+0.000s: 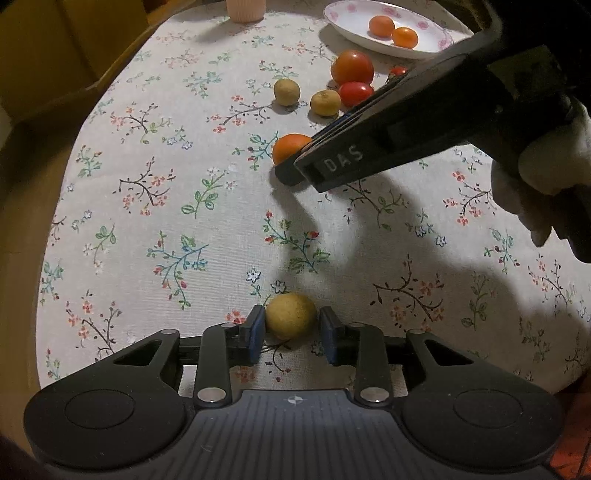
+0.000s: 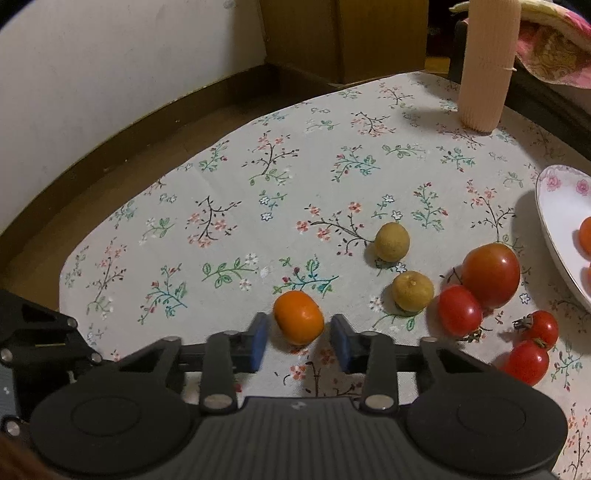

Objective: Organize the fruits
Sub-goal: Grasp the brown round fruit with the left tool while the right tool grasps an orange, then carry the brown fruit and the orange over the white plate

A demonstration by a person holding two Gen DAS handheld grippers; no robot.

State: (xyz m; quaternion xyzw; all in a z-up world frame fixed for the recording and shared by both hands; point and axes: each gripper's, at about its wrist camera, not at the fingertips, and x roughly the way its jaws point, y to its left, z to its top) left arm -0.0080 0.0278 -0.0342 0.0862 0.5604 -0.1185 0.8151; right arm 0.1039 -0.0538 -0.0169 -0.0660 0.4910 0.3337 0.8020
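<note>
Left gripper [image 1: 290, 325] jaws clamped on yellow fruit [image 1: 290, 315]; right gripper [image 2: 300, 341] jaws gripping orange fruit [image 2: 299, 316], floral tablecloth [image 2: 240, 221]

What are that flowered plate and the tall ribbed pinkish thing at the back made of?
Plate: probably glazed ceramic or porcelain, white and smooth with printed pink flowers on its rim. Ribbed thing: matte with fine vertical ridges; it could be plastic, or a knitted cover; the pictures leave it open.
</note>
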